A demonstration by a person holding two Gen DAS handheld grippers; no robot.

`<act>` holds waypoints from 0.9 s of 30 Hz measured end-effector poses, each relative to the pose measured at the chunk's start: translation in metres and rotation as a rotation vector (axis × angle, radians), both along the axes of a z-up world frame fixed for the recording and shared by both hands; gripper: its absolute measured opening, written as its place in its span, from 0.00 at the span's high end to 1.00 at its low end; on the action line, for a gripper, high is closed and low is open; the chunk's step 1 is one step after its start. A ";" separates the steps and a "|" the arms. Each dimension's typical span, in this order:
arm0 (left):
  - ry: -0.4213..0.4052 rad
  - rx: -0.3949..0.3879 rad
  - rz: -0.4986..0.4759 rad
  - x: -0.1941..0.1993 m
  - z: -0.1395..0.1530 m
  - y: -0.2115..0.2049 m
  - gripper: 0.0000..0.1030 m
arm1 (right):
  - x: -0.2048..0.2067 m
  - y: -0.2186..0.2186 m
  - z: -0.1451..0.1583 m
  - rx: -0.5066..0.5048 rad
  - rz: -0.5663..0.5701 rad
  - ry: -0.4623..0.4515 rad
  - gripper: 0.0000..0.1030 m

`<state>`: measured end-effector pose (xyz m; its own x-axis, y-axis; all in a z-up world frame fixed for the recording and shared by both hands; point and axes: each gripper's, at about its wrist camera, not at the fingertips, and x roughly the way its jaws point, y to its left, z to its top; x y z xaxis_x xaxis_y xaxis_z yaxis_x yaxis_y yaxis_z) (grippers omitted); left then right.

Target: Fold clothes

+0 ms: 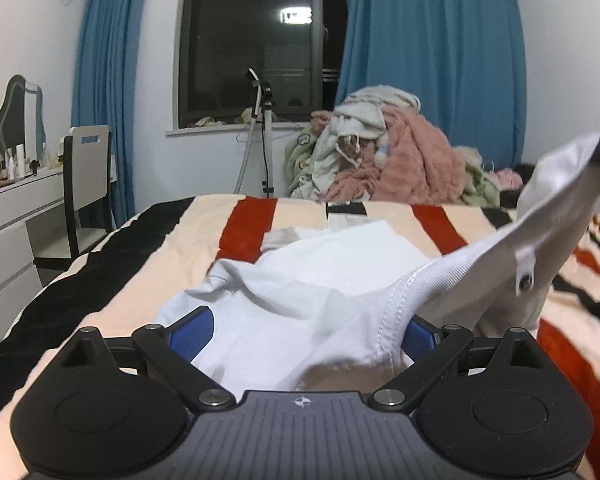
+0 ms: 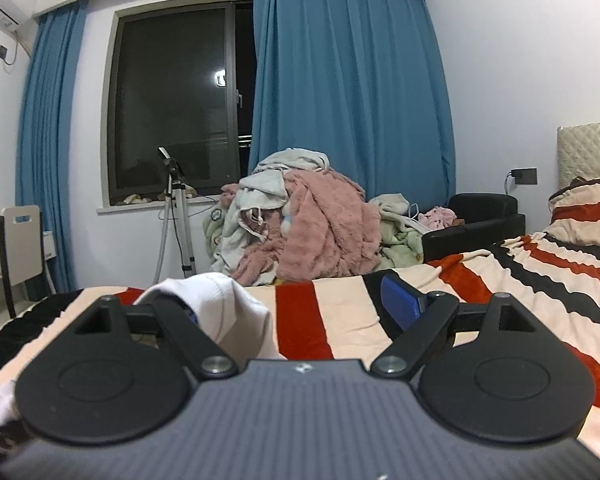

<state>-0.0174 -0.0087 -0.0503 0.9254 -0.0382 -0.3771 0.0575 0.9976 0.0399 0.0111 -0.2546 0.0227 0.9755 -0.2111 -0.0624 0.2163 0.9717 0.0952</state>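
Note:
A white garment (image 1: 332, 264) lies crumpled on the striped bed (image 1: 148, 288). My left gripper (image 1: 306, 330) stands wide open with the garment's hem draped between its blue pads (image 1: 192, 332). A corner of the garment (image 1: 556, 184) is stretched up to the right, where the right gripper's dark tip shows at the frame edge. In the right wrist view my right gripper (image 2: 296, 304) is open; white cloth (image 2: 220, 308) hangs over its left finger, and its right blue pad (image 2: 402, 300) is bare.
A heap of pink, green and grey clothes (image 1: 380, 156) sits beyond the bed under blue curtains (image 2: 348, 100). A tripod (image 1: 264, 136) stands by the window. A white desk and chair (image 1: 88, 176) are at the left. A black seat (image 2: 476, 220) and a pillow (image 2: 588, 212) are at the right.

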 end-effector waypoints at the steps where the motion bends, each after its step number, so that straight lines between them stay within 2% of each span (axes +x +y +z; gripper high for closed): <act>1: 0.002 0.009 0.007 0.003 -0.003 -0.001 0.06 | -0.001 0.000 0.001 -0.002 0.004 -0.011 0.17; 6: -0.029 0.010 -0.036 -0.007 -0.001 -0.007 0.06 | -0.012 0.003 0.002 -0.035 0.005 -0.066 0.17; 14: -0.093 -0.004 -0.127 -0.029 0.006 -0.016 0.05 | -0.028 0.023 0.008 -0.098 0.039 -0.067 0.17; 23: -0.155 -0.162 0.064 -0.022 0.014 0.008 0.04 | -0.040 0.043 0.011 -0.187 0.084 -0.134 0.17; 26: -0.117 -0.297 0.110 -0.027 0.022 0.034 0.04 | -0.037 0.039 0.009 -0.189 0.065 -0.123 0.17; 27: -0.105 -0.318 0.121 -0.030 0.024 0.040 0.04 | -0.036 0.038 0.008 -0.184 0.060 -0.115 0.17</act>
<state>-0.0472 0.0318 -0.0263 0.9634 -0.0265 -0.2667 -0.0495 0.9604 -0.2741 -0.0249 -0.2167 0.0309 0.9851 -0.1498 0.0842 0.1553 0.9858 -0.0638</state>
